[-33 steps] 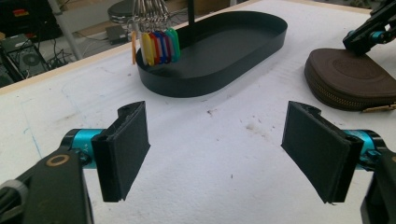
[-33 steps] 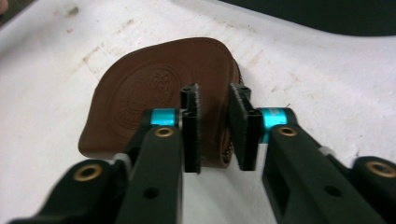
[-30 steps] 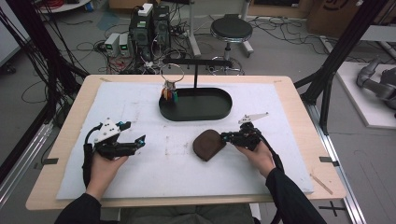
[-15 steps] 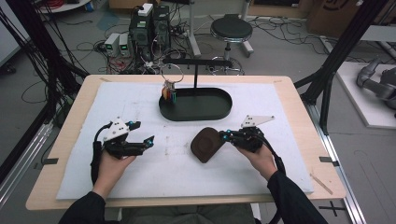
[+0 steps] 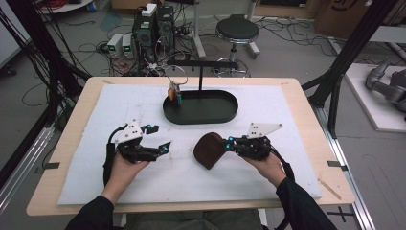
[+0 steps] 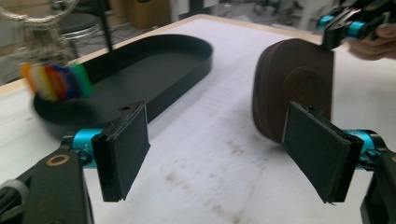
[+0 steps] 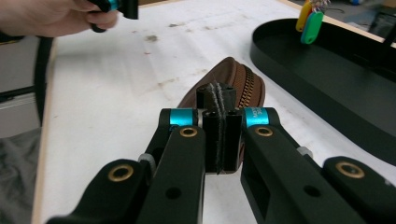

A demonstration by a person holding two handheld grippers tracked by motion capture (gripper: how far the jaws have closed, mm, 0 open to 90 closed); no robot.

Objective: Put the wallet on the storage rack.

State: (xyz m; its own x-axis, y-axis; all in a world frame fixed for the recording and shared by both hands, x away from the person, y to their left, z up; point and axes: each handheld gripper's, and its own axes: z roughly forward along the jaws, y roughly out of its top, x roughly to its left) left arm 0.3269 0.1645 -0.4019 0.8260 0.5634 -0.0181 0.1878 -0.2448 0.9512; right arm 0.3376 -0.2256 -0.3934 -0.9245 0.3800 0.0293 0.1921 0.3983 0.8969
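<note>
- Both hands have shifted since the earlier frame: the left gripper (image 5: 163,146) has come right toward the middle, and the brown zip pouch (image 5: 209,150) now stands up on edge.
- Right gripper (image 5: 229,143): jaws pressed together, pinching the pouch at its right edge, near its zip.
- Left gripper: jaws spread, nothing between them, the pouch just ahead.
- Pouch sits mid-worktop (image 5: 297,120), near side of the black tray (image 5: 201,117) with the key tags (image 5: 175,92).
- Step, likely: steadying the pouch. Next, the left gripper should close on the zip pull or the opposite edge.
</note>
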